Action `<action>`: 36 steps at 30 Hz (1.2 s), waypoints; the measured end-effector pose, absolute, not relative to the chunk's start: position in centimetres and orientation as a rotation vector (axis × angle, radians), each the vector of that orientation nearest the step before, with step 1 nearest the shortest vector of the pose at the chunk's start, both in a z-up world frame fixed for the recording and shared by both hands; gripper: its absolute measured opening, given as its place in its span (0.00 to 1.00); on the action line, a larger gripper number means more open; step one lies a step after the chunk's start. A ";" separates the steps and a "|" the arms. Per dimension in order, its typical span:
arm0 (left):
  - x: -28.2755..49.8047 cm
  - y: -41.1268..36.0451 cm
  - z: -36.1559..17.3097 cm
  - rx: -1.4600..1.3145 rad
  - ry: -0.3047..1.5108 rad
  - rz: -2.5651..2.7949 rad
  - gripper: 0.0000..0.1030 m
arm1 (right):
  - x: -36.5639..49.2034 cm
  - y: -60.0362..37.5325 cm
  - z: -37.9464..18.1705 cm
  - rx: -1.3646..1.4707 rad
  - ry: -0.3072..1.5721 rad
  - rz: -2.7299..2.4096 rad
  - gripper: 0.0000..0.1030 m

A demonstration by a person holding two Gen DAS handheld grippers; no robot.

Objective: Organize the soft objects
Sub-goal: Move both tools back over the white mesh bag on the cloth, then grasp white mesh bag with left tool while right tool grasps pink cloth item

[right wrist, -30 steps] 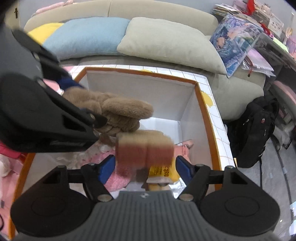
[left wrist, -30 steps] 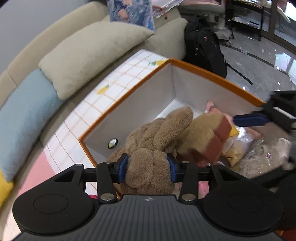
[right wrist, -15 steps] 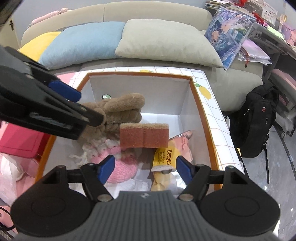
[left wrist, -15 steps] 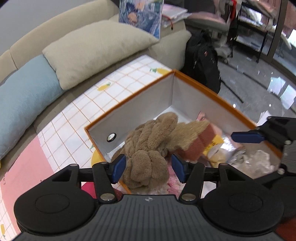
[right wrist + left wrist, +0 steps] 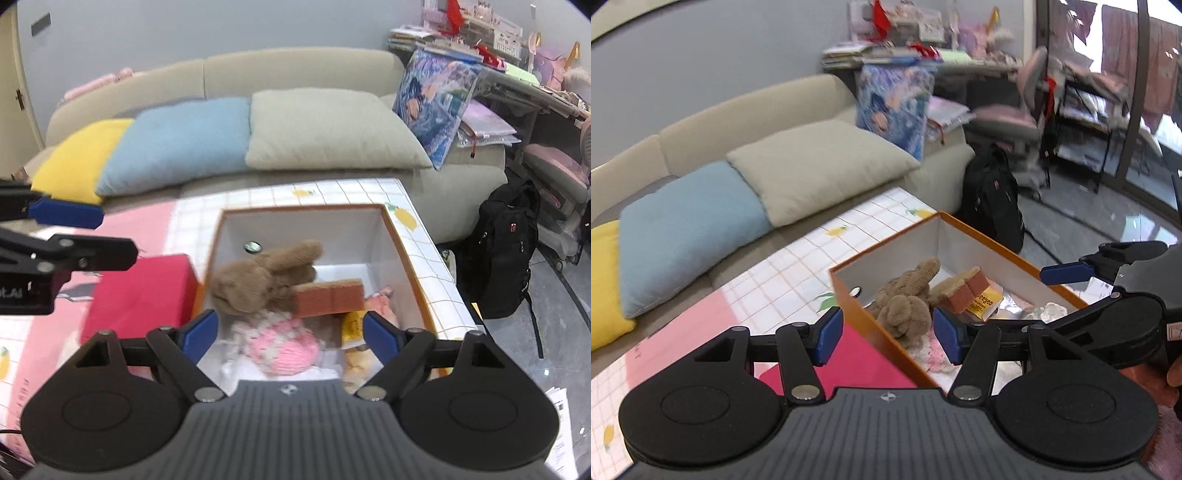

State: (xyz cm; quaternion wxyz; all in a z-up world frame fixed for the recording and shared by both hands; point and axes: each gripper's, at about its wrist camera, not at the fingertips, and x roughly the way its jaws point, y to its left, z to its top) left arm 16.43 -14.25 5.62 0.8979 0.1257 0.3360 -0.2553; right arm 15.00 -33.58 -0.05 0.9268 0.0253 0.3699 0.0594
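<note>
Nearest me, my left claw (image 5: 888,332) hangs released and empty; my right claw (image 5: 290,334) is opening, nothing between its pads. Just beyond, the brown plush (image 5: 258,280) lies in the orange-rimmed box (image 5: 413,266) atop a pink knit (image 5: 288,347), apparently so the soft things stay gathered together. A yellow packet (image 5: 982,304) reads roughly "eegeo".

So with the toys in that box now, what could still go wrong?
The brown plush is piled high in the box, one limb nearing the rim, so it might flop out. The right gripper, jaws opening and empty, hangs just above the pink knit and could snag it.
</note>
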 end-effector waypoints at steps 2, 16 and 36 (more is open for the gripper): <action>15.0 -12.8 6.1 0.229 0.681 -0.516 0.65 | 13.9 -32.9 0.7 0.072 0.737 0.140 0.86; 9.0 0.3 0.9 -0.031 0.822 -0.192 0.65 | 8.9 -25.0 -1.4 0.197 0.781 0.256 0.87; 10.6 4.2 -8.6 -0.278 0.965 -0.115 0.75 | 11.4 -14.6 -10.3 -0.202 0.959 0.331 0.33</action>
